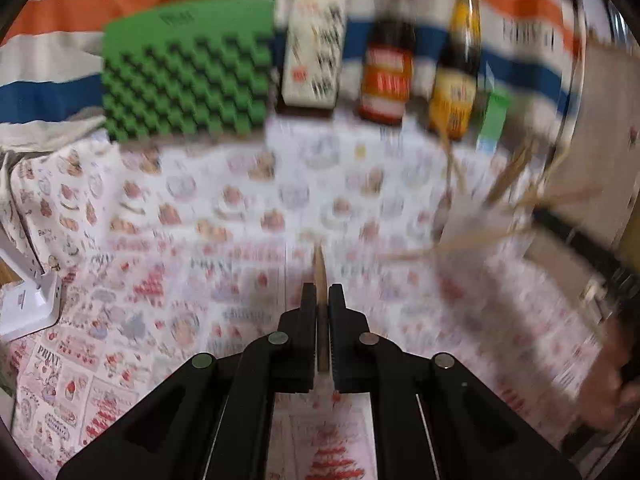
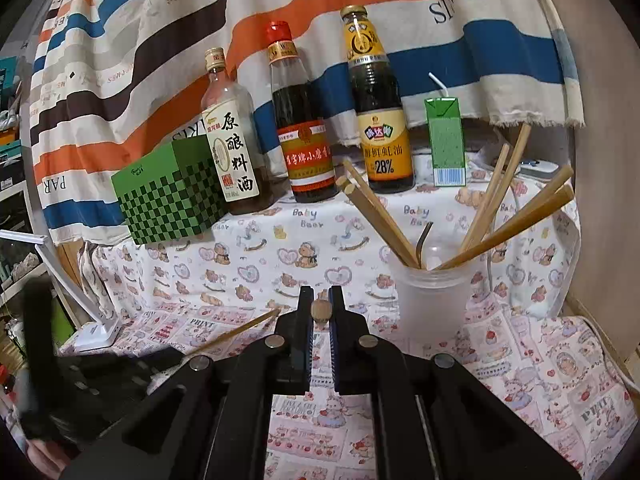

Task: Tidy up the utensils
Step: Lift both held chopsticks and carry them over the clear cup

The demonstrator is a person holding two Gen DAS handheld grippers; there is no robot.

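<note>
Each tool, left (image 1: 322,296) and right (image 2: 321,296), clamped on a chopstick (image 1: 320,280) (image 2: 321,312) between its fingertips.

Green checkered box (image 2: 172,196), three bottles (image 2: 305,128), carton (image 2: 445,140)

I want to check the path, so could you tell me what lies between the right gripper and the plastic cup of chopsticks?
Only bare patterned tablecloth lies between the right gripper and the plastic cup; the right wrist view shows it.

You've got matt wooden chopsticks (image 2: 516,220) in a frosted plastic cup (image 2: 432,300), glossy glass bottles (image 2: 304,120) behind, printed cloth tablecloth (image 2: 280,256) underneath.
</note>
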